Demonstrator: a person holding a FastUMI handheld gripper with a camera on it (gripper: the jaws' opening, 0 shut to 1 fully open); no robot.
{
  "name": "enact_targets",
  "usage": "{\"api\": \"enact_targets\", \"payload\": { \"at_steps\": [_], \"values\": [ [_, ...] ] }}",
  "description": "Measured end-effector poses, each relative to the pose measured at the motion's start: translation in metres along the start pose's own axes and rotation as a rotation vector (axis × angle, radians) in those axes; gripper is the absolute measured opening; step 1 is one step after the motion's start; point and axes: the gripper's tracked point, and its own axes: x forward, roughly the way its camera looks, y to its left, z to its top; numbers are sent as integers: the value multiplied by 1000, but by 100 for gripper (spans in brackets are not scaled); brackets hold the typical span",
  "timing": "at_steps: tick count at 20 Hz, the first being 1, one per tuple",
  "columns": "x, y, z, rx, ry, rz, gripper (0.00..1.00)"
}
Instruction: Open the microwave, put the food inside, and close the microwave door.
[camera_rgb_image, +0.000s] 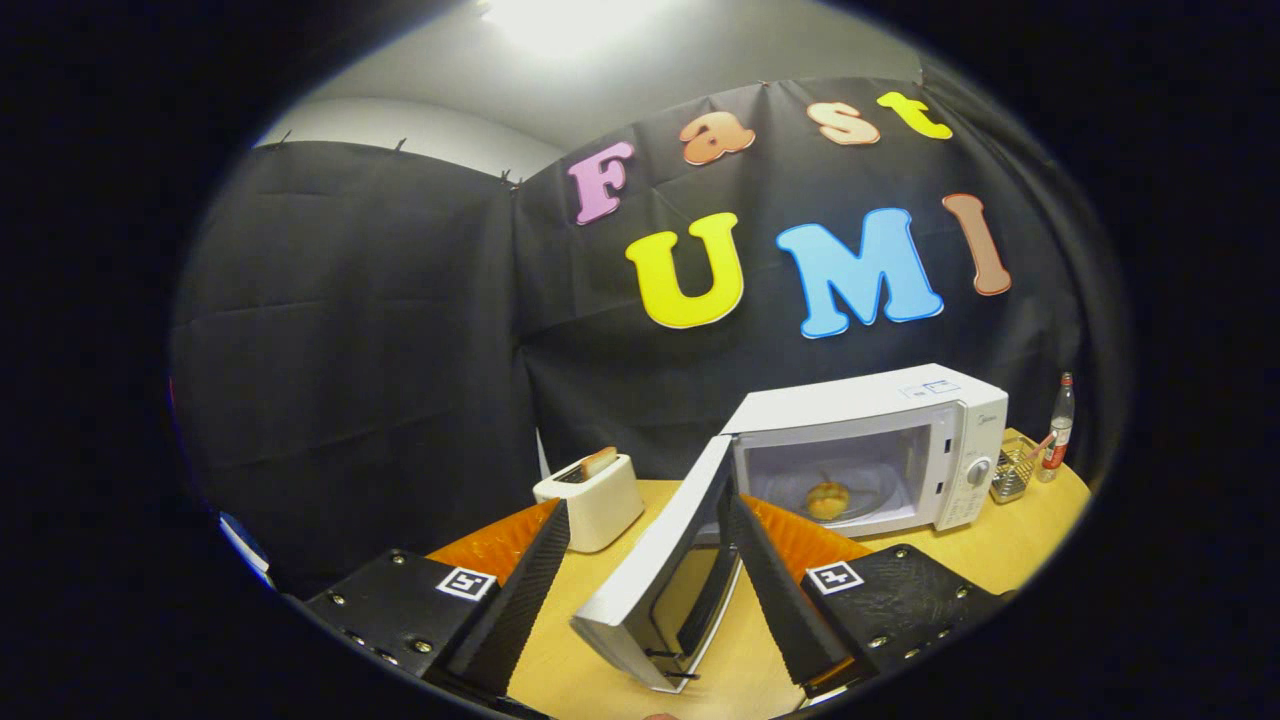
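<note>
A white microwave (900, 440) stands on the wooden table beyond my fingers, to the right. Its door (665, 555) is swung wide open toward me, and the door's free edge sits between my two fingers. A round bread roll (828, 500) rests on the glass plate inside the cavity. My gripper (645, 590) is open, one black finger on each side of the door. The right finger (775, 590) lies close against the door's inner face; whether it touches I cannot tell. The left finger (520, 600) stands apart from the door.
A white toaster (592, 500) with a slice in its slot stands left of the door. An orange mat (800, 535) lies under the microwave front. A wire basket (1012, 470) and a bottle (1058, 425) stand right of the microwave, near the table's edge.
</note>
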Motion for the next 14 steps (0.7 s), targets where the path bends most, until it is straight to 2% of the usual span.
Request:
{"api": "enact_targets", "payload": {
  "at_steps": [3, 9, 10, 13, 14],
  "values": [
    [-5, 37, -10, -42, 7, 77, 97],
    [-2, 90, -59, -70, 106, 199, 97],
    [2, 96, -68, -77, 127, 210, 93],
    [5, 108, -85, -102, 178, 249, 91],
    [5, 111, -95, -97, 200, 260, 84]
  ]
}}
